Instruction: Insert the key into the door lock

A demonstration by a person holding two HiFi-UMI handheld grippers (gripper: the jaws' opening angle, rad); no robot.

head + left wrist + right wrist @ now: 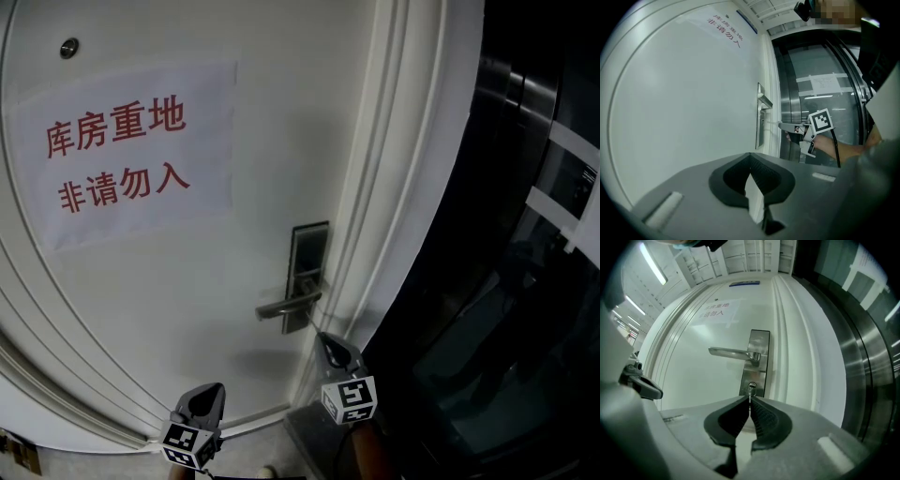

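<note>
We record the head view looking steeply down at the door (187,300), with the lock plate (307,272) toward five o'clock. The right gripper view faces that lock plate closely, head-on. The left gripper view sits farther back, skimming along the door. All three share the lock plate.

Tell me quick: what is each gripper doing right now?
Left gripper: closed, nothing between the jaws.
Right gripper: closed on the key.
</note>
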